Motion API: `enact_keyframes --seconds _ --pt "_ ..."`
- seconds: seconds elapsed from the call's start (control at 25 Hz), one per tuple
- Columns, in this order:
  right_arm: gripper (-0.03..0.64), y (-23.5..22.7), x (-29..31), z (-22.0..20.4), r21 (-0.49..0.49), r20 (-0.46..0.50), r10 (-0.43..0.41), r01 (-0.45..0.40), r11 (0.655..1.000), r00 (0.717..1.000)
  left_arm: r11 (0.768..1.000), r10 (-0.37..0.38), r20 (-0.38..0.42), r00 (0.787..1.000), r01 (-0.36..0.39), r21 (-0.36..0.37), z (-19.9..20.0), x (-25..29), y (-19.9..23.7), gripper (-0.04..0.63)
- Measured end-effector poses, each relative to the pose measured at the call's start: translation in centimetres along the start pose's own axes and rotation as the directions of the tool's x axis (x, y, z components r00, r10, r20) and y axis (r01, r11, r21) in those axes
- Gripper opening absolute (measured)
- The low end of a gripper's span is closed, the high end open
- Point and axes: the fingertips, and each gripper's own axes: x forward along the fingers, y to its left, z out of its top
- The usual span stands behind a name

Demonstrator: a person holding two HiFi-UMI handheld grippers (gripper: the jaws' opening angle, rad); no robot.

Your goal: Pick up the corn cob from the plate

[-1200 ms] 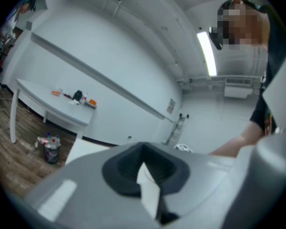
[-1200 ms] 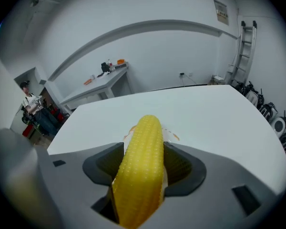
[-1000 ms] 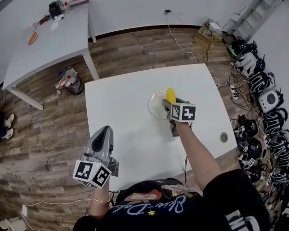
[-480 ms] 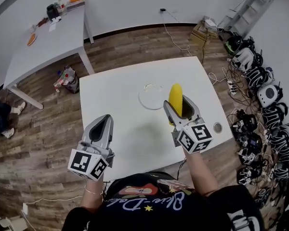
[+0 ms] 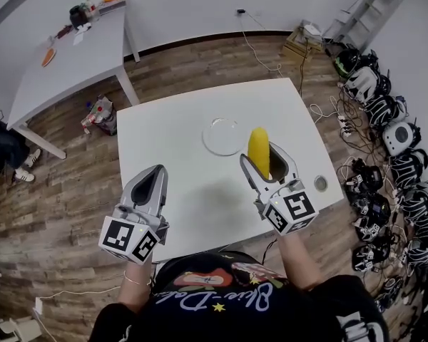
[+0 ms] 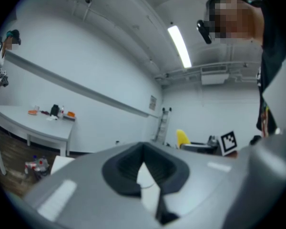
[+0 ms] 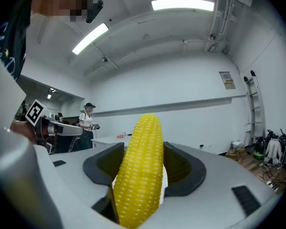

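Up on the right, the right hand-held gripper (image 5: 262, 157) has its jaws closed on the corn cob (image 5: 257, 150), one dark pad pressing each side. In the right gripper view (image 7: 143, 162) the corn cob (image 7: 140, 175) stands upright between the pads, and its rounded yellow tip rises well past the jaw ends. From the head view it is held in the air over the table (image 5: 175, 155), nearer than the plate (image 5: 221, 135) and just to its right, touching neither. The plate is round and pale, and lies bare toward the far middle of the white table top.

On the left, the left hand-held gripper (image 5: 152, 182) is held over the near left edge of the table, well apart from the plate. Its own view (image 6: 143, 168) shows the jaw tips meeting in a point, nothing between them, with only a sliver of white table visible through the bowed gap behind the tips.

A small round fitting (image 5: 320, 184) sits in the table top near the right edge. Beyond the table is a wood floor (image 5: 71, 191). A second white table (image 5: 71, 59) stands far left with small items on it and a bag (image 5: 100, 116) beside its leg. Helmets and cables (image 5: 385, 137) line the right wall, and a ladder (image 5: 364, 13) leans at the far right.
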Motion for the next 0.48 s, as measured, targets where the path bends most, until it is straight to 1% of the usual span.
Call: enact_keyframes --seconds 0.08,0.24,0.36,0.48 --pt "0.268 -0.37 0.19 0.1 -0.009 -0.005 0.015 -0.015 1.0 1.0 1.0 -0.001 0.003 1.0 0.001 0.001 0.11 0.03 -0.15 -0.012" --pt "0.268 -1.04 0.21 0.8 -0.041 -0.002 0.007 -0.007 0.999 1.0 1.0 0.005 -0.002 1.0 -0.005 0.009 0.13 -0.07 -0.23 -0.012" --pt "0.268 -1.07 0.21 1.02 -0.025 0.003 0.008 -0.008 1.0 1.0 1.0 0.008 -0.006 1.0 -0.008 0.014 0.1 -0.17 -0.24 -0.012" --pt "0.268 -0.86 0.47 0.67 -0.021 -0.013 0.017 -0.017 1.0 1.0 1.0 0.012 -0.003 1.0 -0.012 0.023 0.25 -0.25 -0.04 -0.012"
